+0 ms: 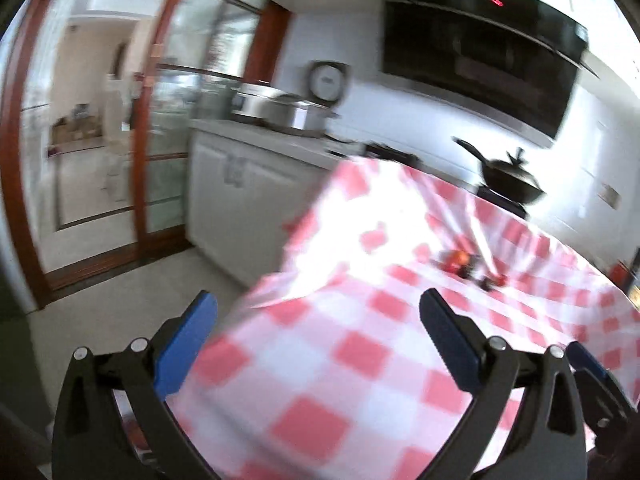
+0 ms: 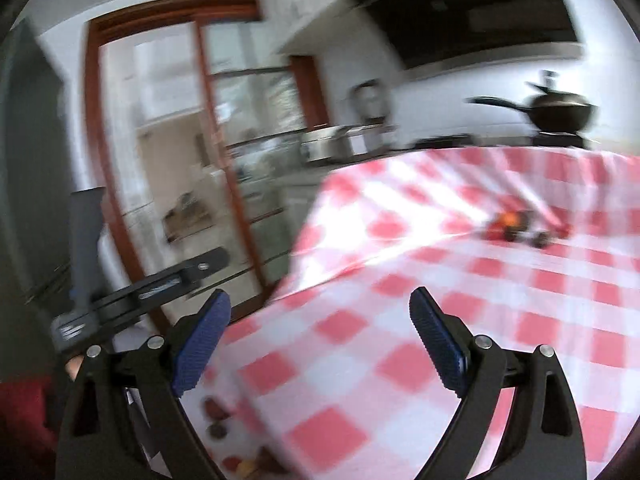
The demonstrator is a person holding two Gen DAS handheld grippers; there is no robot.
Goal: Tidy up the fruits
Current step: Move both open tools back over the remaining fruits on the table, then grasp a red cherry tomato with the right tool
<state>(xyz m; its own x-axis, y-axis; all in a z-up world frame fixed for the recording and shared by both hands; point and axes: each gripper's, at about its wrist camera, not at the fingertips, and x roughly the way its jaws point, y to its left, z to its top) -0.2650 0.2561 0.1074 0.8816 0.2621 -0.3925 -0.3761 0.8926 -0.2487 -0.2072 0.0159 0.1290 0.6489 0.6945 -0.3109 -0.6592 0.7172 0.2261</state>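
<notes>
Approach step, by my reading; both claws, left [image 1: 318,334] and right [image 2: 320,332], gape released and hold nothing; fruits [image 1: 460,262] lie well ahead, right of centre, on the tabletop [image 1: 320,380]; next comes reaching forward over one fruit.

I can't read any text, label or number in either view; motion blur smears everything. In the upper right of my left wrist view, the black range hood [image 1: 480,44] shows a small red lit mark, too blurred to make out. At upper centre, the round white rice cooker lid [image 1: 329,80] carries a dark smudge, perhaps lettering, unreadable.
</notes>
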